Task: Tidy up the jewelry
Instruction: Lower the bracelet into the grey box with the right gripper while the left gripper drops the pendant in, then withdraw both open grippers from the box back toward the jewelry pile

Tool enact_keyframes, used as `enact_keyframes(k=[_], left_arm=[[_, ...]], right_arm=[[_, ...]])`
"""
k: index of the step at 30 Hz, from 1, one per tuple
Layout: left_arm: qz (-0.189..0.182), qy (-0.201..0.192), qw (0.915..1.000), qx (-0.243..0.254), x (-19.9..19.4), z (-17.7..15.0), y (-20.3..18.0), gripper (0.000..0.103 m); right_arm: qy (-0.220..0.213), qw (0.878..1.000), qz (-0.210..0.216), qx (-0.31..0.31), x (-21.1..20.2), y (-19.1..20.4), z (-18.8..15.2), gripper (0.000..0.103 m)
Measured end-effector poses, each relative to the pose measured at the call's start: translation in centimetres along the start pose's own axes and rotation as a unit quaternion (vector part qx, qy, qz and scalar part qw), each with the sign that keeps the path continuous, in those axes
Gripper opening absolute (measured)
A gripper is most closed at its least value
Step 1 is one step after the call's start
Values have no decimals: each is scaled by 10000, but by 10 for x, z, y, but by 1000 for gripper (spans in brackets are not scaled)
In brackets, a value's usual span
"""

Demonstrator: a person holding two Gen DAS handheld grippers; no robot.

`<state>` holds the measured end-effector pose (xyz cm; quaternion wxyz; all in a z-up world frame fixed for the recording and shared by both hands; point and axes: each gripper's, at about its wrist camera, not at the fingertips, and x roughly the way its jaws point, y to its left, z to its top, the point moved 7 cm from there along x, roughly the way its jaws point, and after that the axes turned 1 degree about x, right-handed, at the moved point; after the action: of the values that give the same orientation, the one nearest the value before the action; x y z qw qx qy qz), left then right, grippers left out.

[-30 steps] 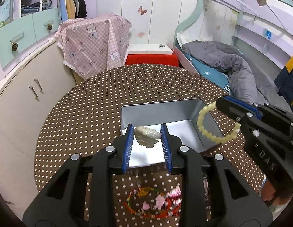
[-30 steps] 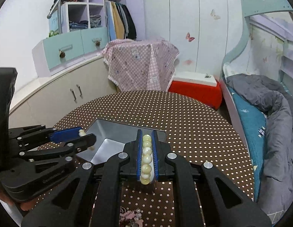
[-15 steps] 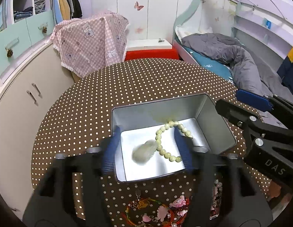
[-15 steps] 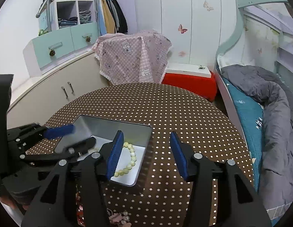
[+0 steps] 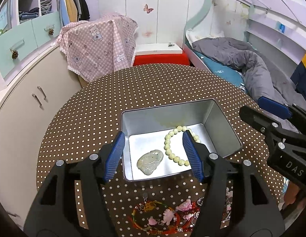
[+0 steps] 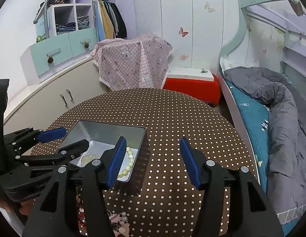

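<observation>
Now the jade pendant [image 5: 150, 162] and bead bracelet [image 5: 177, 143] lie in the tin [image 5: 222, 126], left gripper [image 5: 154, 157] fingers spread empty, right gripper [image 6: 151, 163] fingers opening empty; tangled charms [image 5: 168, 217] at six o'clock on the tabletop [image 5: 153, 86] could snag together when lifted

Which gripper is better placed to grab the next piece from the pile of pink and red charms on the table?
Probably left. The left gripper hangs open right above the charm pile. The right gripper, jaws opening and empty, faces bare tablecloth beside the tin.
</observation>
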<state>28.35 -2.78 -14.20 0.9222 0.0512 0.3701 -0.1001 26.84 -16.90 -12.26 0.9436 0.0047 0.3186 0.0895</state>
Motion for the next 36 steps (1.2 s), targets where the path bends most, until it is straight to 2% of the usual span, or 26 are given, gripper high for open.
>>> enact_keyframes(k=[11, 25, 30, 36], left_arm=[[72, -214, 9997, -96, -29, -6, 8, 60], [277, -286, 9983, -420, -63, -37, 38, 68], [346, -147, 9976, -586, -63, -53, 52, 71], [345, 247, 9965, -723, -49, -80, 64, 73]], right_arm=[[-131, 9999, -17, -38, -21, 7, -5, 55], [-65, 9994, 216, -274, -36, 41, -26, 55], [56, 9989, 297, -356, -33, 54, -35, 55], [224, 9983, 329, -418, -29, 63, -47, 55]])
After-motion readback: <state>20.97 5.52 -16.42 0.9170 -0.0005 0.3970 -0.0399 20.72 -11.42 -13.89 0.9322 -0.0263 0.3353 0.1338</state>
